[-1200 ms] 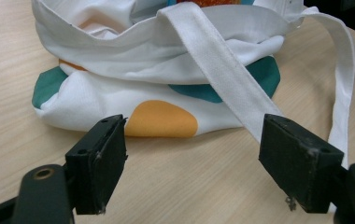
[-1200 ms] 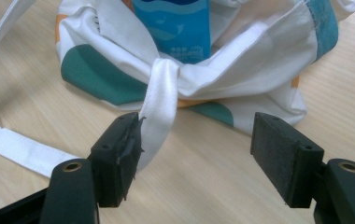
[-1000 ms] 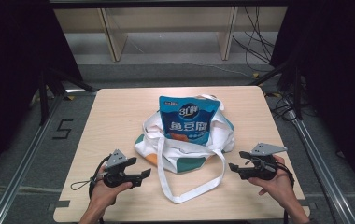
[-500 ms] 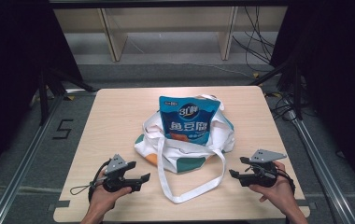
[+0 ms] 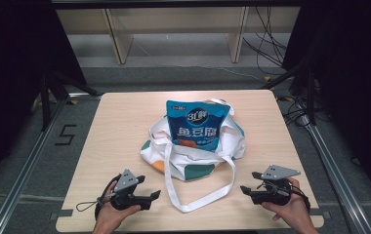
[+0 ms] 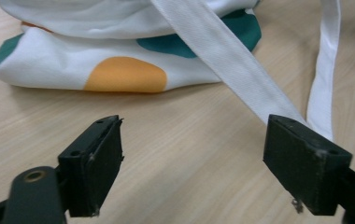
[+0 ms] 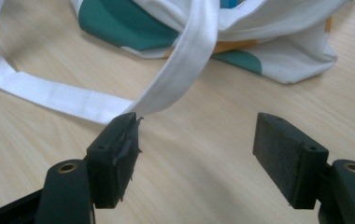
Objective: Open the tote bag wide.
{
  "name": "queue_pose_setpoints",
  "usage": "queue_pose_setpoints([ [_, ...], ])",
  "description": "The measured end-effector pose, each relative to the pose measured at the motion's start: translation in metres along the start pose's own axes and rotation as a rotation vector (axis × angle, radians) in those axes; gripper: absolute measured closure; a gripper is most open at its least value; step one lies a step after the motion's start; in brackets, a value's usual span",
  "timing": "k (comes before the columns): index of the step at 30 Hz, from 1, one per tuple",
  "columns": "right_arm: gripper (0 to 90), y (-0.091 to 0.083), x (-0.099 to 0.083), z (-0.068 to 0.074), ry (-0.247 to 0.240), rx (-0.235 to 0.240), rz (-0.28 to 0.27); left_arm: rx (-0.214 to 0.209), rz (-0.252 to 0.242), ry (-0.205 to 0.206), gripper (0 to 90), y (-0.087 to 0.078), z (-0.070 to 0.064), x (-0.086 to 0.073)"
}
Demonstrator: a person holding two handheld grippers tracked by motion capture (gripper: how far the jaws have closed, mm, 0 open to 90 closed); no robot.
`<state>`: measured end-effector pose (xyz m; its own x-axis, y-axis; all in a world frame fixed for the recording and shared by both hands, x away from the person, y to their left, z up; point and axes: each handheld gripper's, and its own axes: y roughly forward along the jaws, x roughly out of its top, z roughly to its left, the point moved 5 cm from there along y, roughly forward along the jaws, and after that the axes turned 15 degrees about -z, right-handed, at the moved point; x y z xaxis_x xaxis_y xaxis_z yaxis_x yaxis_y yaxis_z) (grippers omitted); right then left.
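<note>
The white bag (image 5: 193,156) with green and orange spots lies on the tabletop (image 5: 120,126), ahead of both sets of jaws. A blue snack pack (image 5: 197,124) sticks out of the top of the bag. The bag's long white strap (image 5: 200,195) loops down toward the person and lies flat between the two grippers.

The left gripper (image 5: 150,196) has its jaws spread wide, with nothing in them. The right gripper (image 5: 246,189) is the same: jaws wide apart, holding nothing. Both sit low by the near edge, one on each side of the strap loop.

The job looks like taking hold of the strap. To do it well, each gripper should slide in toward the strap until the cloth sits between its jaws, then squeeze. The strap is thin and flat on the wood, so one jaw should go low, almost scraping the tabletop, to get under it. In the left gripper view the strap (image 6: 231,60) passes just behind the far jaw. In the right gripper view it (image 7: 180,70) ends up right behind the near jaw.

It is hard to tell how deep the pack sits in the bag. A second strap near the pack is partly hidden. The small print on the pack is too blurry to read.
</note>
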<state>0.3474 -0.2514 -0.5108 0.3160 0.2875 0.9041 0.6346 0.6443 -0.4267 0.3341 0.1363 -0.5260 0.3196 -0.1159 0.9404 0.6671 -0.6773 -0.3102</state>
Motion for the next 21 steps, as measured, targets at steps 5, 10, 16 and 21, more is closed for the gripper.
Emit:
queue_pose_setpoints([
  [5, 31.7, -0.004, -0.004, 0.008, 0.012, 0.013, 0.018, -0.028, 0.010, 0.036, 16.5, -0.002, -0.009, -0.001],
  [10, 31.0, -0.007, -0.008, 0.012, -0.001, 0.017, 0.014, -0.035, 0.015, 0.024, 16.1, -0.005, -0.020, -0.004],
  [16, 30.0, -0.012, -0.017, 0.018, -0.001, 0.015, 0.031, -0.051, 0.041, 0.055, 15.9, -0.008, -0.030, -0.009],
  [21, 29.5, -0.015, -0.024, 0.024, -0.009, 0.023, 0.054, -0.068, 0.047, 0.054, 15.0, -0.008, -0.037, -0.011],
])
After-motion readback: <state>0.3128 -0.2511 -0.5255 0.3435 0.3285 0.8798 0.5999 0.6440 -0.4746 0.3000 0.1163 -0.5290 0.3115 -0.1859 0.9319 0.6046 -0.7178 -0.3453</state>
